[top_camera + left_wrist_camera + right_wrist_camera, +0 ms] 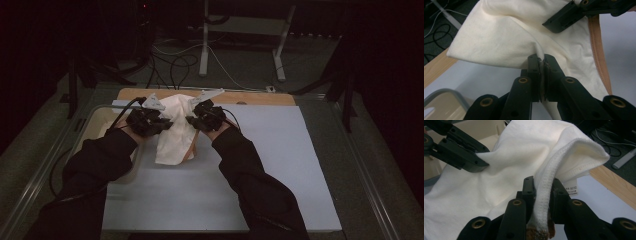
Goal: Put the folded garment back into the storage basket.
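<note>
A white garment [172, 131] hangs between both grippers above the pale blue mat [280, 170], its lower part draped on the mat. My left gripper [162, 121] is shut on a thin fold of the white cloth [499, 37]. My right gripper [191, 120] is shut on the garment's thick ribbed hem [544, 195], with a small label [571, 190] hanging just behind the jaws. A tan strap or trim [599, 47] runs down the garment's edge. Each gripper view shows the other gripper's jaws pinching the cloth farther off.
A clear plastic bin [97, 122] sits at the mat's left, under my left forearm. A wooden board edge [260, 97] runs along the mat's far side. Cables [172, 62] and a white stand's legs [204, 45] lie on the dark floor beyond.
</note>
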Tool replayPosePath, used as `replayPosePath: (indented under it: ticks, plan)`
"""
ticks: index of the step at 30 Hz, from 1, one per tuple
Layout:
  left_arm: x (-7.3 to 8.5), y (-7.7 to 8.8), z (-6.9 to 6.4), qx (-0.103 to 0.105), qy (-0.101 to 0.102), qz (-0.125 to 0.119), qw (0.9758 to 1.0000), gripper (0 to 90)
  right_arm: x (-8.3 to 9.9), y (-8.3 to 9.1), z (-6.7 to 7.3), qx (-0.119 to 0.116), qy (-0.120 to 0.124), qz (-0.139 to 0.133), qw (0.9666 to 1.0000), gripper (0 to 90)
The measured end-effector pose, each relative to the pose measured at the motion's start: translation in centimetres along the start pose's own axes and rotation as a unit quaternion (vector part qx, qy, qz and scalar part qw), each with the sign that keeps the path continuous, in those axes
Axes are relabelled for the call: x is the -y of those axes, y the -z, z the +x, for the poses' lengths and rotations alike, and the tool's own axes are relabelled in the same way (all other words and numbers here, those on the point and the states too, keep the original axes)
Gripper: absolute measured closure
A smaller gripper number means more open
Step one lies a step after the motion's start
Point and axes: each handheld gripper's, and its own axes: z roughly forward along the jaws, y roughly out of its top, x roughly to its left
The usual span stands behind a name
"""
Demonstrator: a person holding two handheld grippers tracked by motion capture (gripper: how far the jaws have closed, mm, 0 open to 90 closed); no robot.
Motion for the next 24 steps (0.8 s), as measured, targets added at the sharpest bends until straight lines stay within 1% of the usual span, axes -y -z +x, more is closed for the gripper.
replayPosePath:
  ticks: [8, 10, 16, 18, 22, 24]
  plan:
    - [0.9, 1.5, 0.9, -0.012, 0.004, 0.004, 0.9999, 86.8, -1.4, -1.0, 1.3, -0.006, 0.015, 0.000, 0.9999, 77.3]
    - [1.1, 1.9, 1.2, -0.013, 0.007, 0.004, 0.9999, 86.9, -1.7, -1.2, 1.6, -0.009, 0.015, -0.002, 0.9998, 77.3]
    - [1.7, 2.8, 1.7, -0.020, 0.007, 0.008, 0.9998, 86.9, -2.7, -1.7, 2.5, -0.015, 0.019, -0.007, 0.9997, 77.3]
    - [1.8, 3.1, 1.9, -0.022, 0.007, 0.010, 0.9997, 86.9, -2.9, -1.8, 2.7, -0.014, 0.023, -0.006, 0.9996, 77.3]
    - [2.1, 3.7, 2.3, -0.024, 0.010, 0.012, 0.9996, 86.8, -3.5, -2.2, 3.2, -0.018, 0.026, -0.005, 0.9995, 77.3]
    - [2.2, 4.0, 2.5, -0.028, 0.015, 0.011, 0.9994, 86.8, -3.7, -2.4, 3.4, -0.018, 0.028, -0.006, 0.9994, 77.3]
